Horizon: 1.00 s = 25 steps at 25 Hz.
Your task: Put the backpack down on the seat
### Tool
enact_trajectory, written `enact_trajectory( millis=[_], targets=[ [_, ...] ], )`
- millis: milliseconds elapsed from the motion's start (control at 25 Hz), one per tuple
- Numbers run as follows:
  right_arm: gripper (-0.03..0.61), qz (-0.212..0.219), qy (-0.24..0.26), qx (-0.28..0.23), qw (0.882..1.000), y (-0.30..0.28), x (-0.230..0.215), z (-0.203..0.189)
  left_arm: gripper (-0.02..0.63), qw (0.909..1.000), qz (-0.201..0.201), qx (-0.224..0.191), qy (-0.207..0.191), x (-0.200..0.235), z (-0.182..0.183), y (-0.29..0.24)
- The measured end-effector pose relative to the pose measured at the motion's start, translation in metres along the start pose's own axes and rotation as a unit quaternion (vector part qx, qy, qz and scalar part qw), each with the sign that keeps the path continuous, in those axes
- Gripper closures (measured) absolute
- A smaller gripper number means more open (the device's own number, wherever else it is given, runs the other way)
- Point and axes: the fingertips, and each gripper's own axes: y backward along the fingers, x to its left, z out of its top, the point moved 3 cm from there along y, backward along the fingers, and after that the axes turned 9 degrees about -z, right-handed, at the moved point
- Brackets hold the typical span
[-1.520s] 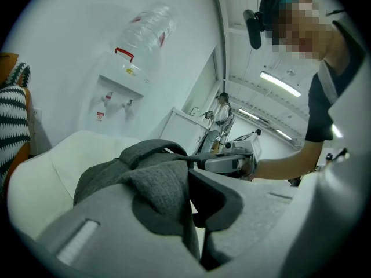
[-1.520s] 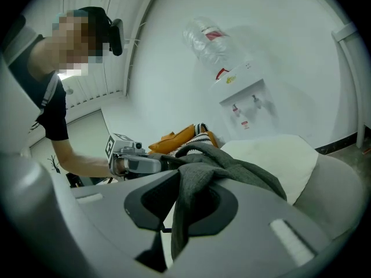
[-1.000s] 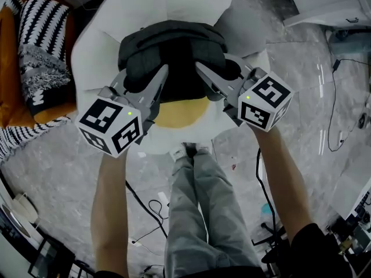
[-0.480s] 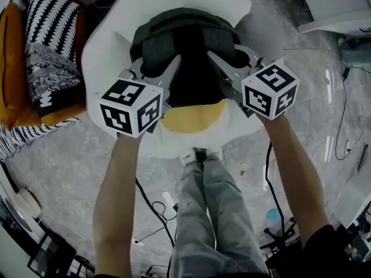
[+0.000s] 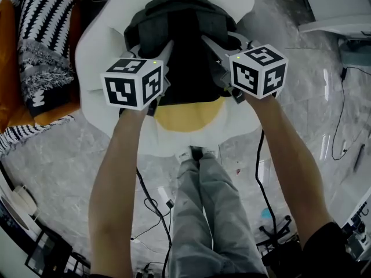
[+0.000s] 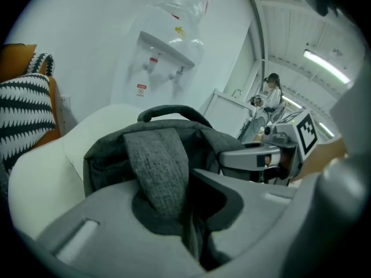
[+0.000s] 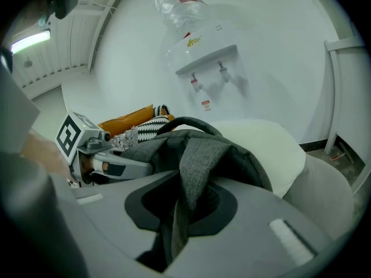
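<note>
The dark gray backpack (image 5: 185, 39) is over the back part of the round white seat (image 5: 95, 51), close to the seat's back edge. I cannot tell if its bottom is sitting on the seat. A yellow cushion (image 5: 185, 112) peeks out near the seat's front edge, just under the backpack. The left gripper (image 5: 164, 54) has its jaws close together, and they pinch a gray strap (image 6: 159, 167) of the backpack. The right gripper (image 5: 210, 46) is pinched tight too, on a second strap (image 7: 197, 161). The two grippers are side by side, one on each side of the backpack's middle. The black handle (image 6: 171, 110) on top of the backpack curves up like a little arch. Beside the seat's left edge is an orange couch (image 5: 7, 68) with a black and white pillow (image 5: 43, 28) on it. Behind the seat, a white water cooler (image 6: 168, 57) stands by the wall.
</note>
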Motion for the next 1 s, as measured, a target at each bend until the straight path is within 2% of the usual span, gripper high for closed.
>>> enact_trajectory(
  millis=[360, 560, 640, 1000],
  targets=[
    [0.534, -0.045, -0.027, 0.021, 0.998, -0.028, -0.022, -0.007, 0.567, 0.9990, 0.020, 0.010, 0.040, 0.020, -0.003, -0.016],
    [0.431, -0.071, -0.042, 0.025, 0.996, -0.024, -0.027, -0.002, 0.511, 0.9979, 0.040, 0.029, 0.042, 0.017, -0.013, -0.009],
    [0.419, -0.080, -0.036, 0.021, 0.996, -0.018, -0.026, 0.003, 0.498, 0.9979, 0.045, 0.026, 0.038, 0.012, -0.011, -0.004],
    [0.374, -0.138, -0.025, 0.018, 0.990, 0.015, -0.028, 0.000, 0.459, 0.9904, 0.131, -0.001, 0.044, 0.005, -0.016, 0.033]
  ],
)
